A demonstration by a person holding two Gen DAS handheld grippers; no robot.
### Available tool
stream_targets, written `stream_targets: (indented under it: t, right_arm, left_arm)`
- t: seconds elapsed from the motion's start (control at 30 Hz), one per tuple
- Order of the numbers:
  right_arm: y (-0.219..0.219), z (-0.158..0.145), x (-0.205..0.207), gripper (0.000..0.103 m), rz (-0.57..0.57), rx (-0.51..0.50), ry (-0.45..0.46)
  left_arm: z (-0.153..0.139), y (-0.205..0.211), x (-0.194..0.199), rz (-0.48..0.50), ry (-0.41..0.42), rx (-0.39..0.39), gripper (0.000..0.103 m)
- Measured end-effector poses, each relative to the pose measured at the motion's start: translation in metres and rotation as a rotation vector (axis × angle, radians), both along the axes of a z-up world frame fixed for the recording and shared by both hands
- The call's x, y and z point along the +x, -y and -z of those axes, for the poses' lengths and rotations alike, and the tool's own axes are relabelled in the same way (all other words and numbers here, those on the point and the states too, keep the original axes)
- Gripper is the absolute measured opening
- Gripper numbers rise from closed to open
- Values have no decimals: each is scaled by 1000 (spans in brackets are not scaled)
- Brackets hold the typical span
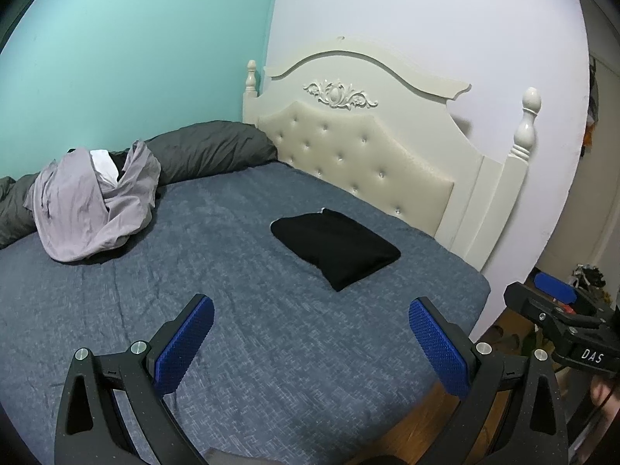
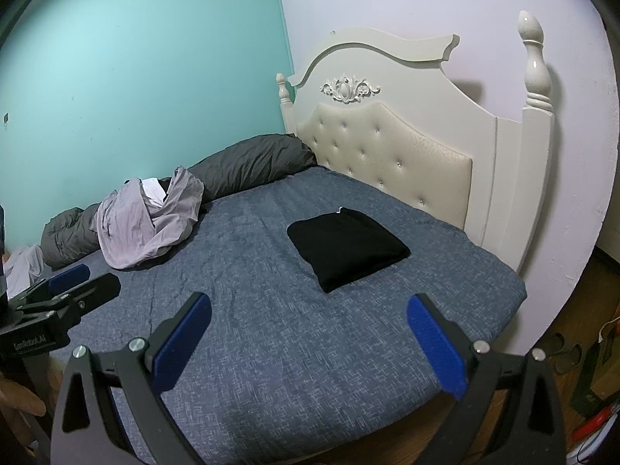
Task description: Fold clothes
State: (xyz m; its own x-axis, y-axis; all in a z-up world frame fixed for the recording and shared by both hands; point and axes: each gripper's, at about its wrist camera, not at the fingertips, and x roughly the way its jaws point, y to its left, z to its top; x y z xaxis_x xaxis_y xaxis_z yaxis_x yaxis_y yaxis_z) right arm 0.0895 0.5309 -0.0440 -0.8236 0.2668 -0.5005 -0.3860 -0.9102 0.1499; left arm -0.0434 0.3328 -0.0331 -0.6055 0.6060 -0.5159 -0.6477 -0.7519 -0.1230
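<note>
A black garment (image 1: 335, 254) lies on the bed (image 1: 232, 310), folded into a neat flat square near the cream headboard (image 1: 360, 155). That one looks done. Over by the green wall (image 1: 116, 46) there is a messy heap of pale purple clothes (image 1: 91, 203), with something white (image 1: 104, 164) poking out of the top. The heap leans on a long grey rolled-up blanket (image 1: 209, 147). In the right view a bit more pale cloth (image 2: 23, 271) shows at the far left edge. So my guess is that one piece is folded and the heap still needs folding. The left tongs (image 1: 310, 345) are wide apart, with nothing between the blue pads (image 1: 186, 345). They hang above the bed and touch nothing. The right tongs (image 2: 310, 345) are wide apart too, and they hold nothing and touch nothing. Both tongs sit near the front edge of the bed, side by side. The folded black garment is just ahead of them, and the purple heap is well off to the left.
</note>
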Motion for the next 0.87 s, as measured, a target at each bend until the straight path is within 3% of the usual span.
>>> stream_targets:
  t: [0.87]
  right_arm:
    - [1,4,0,102,4,-1,3]
  left_arm:
    - [7,0,-2,5,19,-3,103]
